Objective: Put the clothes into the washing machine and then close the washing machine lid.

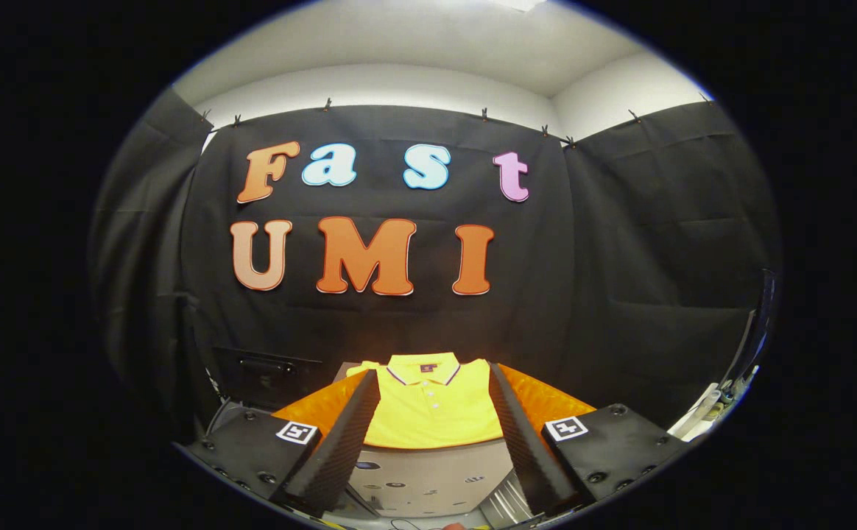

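Observation:
A folded yellow polo shirt (pixel 432 408) with a striped collar lies flat on an orange cloth-covered surface (pixel 546 401) ahead of me. My gripper (pixel 434 390) is open, its two fingers spread wide, and the shirt shows in the gap between them, a little beyond the fingertips. Nothing is held. Below the shirt, near the base of the fingers, a pale grey-white surface (pixel 428 478) with small dark marks is visible; whether it belongs to the washing machine I cannot tell.
A black box-like object (pixel 266 375) stands left of the orange surface against the cloth wall. Cables and a pale upright piece (pixel 730 390) hang at the far right. Black cloth walls close in the booth on three sides.

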A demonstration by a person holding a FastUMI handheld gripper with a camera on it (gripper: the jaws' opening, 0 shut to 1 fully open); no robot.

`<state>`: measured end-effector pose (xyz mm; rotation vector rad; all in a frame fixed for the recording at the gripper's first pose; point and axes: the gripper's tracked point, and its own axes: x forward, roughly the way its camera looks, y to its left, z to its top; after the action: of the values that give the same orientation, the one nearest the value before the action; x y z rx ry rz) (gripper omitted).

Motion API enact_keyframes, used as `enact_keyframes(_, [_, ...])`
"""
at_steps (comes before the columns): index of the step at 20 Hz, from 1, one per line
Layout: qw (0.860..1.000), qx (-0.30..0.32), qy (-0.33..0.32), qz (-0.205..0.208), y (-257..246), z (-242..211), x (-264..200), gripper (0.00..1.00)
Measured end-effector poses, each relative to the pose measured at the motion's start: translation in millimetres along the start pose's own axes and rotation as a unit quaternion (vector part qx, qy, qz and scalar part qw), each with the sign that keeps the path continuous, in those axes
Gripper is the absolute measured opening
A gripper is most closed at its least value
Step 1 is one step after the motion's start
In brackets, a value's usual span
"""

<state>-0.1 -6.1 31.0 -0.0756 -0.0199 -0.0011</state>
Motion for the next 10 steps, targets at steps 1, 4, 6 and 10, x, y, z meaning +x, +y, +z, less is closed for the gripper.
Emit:
enact_keyframes(1, [1.000, 0.000, 0.000, 0.001, 2, 0, 1, 0.96])
enact_keyframes(4, [1.000, 0.000, 0.008, 0.003, 8, -6, 7, 0.97])
enact_keyframes(6, [1.000, 0.000, 0.013, 0.005, 13, -9, 12, 0.97])
enact_keyframes(10, [1.000, -0.002, 0.016, 0.001, 15, -10, 19, 0.97])
